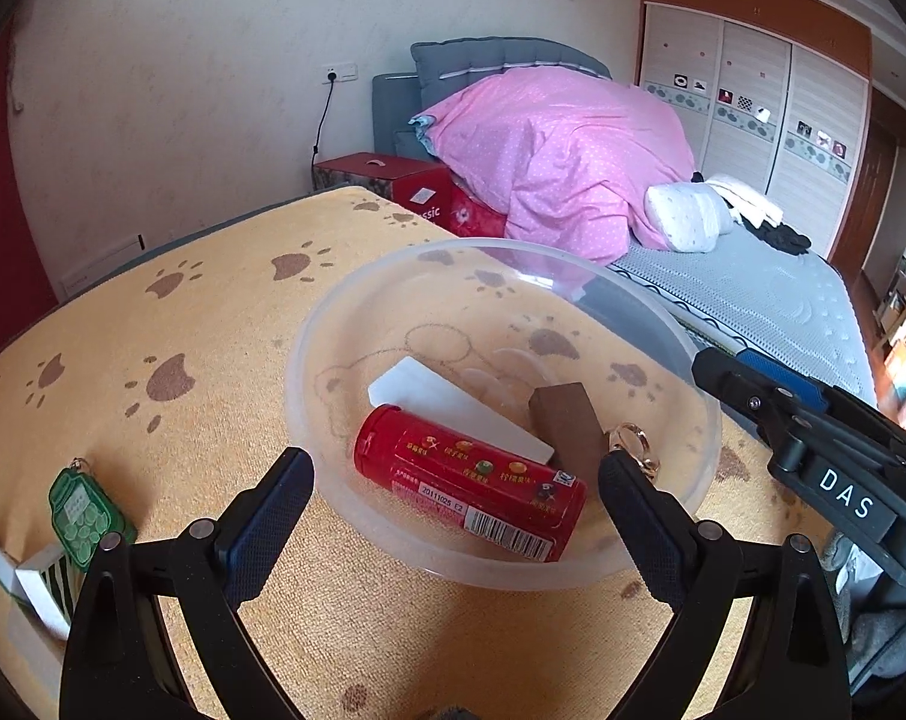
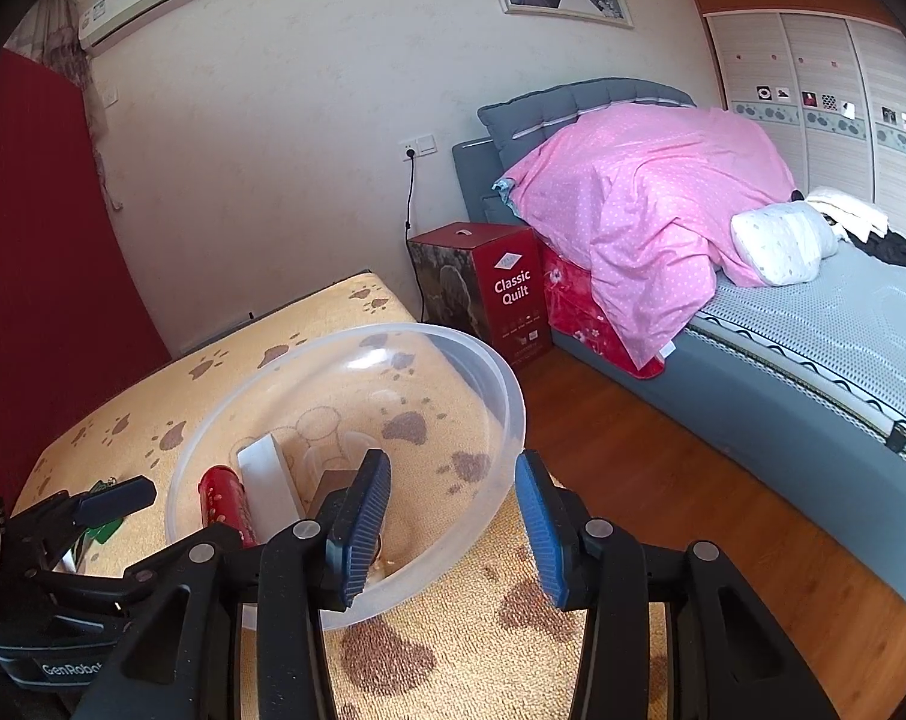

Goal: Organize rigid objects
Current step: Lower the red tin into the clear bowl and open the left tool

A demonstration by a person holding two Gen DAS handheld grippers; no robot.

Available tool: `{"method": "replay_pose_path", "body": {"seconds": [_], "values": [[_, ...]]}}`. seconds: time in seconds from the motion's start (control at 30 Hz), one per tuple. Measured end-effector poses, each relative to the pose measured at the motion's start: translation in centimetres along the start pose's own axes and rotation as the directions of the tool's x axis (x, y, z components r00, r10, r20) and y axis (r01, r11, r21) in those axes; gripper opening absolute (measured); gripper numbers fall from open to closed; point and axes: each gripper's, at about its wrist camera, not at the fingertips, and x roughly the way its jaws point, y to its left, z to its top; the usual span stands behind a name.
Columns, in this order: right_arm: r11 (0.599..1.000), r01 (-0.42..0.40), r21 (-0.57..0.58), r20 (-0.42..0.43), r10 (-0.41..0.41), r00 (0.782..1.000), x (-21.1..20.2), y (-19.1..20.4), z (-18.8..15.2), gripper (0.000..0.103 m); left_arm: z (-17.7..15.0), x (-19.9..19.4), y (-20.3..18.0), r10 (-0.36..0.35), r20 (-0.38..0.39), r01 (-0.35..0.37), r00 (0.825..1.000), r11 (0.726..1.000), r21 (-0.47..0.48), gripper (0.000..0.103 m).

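Note:
A clear plastic bowl (image 1: 345,324) stands on the yellow paw-print cloth (image 1: 153,312). In it lie a red tube (image 1: 471,480), a white block (image 1: 453,402), a brown block (image 1: 567,420) and a gold ring clasp (image 1: 633,444). My left gripper (image 1: 456,516) is open and empty, its fingers either side of the bowl's near rim. My right gripper (image 2: 453,522) is open and empty over the bowl's (image 2: 501,396) right rim; it also shows in the left wrist view (image 1: 801,420). The red tube (image 2: 225,504) and white block (image 2: 267,480) show in the right wrist view.
A green keychain tag (image 1: 84,510) and a white striped box (image 1: 33,588) lie on the cloth at the left. The table's right edge drops to a wooden floor (image 2: 663,450). A bed with a pink quilt (image 2: 651,210) and a red box (image 2: 501,288) stand beyond.

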Motion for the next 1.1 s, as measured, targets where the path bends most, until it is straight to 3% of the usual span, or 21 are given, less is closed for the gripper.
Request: {"method": "replay_pose_path", "body": {"seconds": [0.5,1.03,1.1], "values": [[1.000,0.000,0.000,0.001,0.000,1.000,0.0,0.0,0.0,0.047,-0.8,0.9,1.9,0.091,-0.034,-0.093,0.995,0.995,-0.047,0.097],[1.000,-0.003,-0.005,0.001,0.003,1.000,-0.1,0.0,0.0,0.047,-1.6,-1.4,1.9,0.079,-0.013,-0.080,0.997,0.993,-0.083,0.097],[1.000,-0.004,-0.007,0.001,0.004,1.000,-0.2,0.1,0.0,0.055,-1.8,-1.8,2.2,0.083,-0.010,-0.083,0.997,0.992,-0.094,0.097]]}}
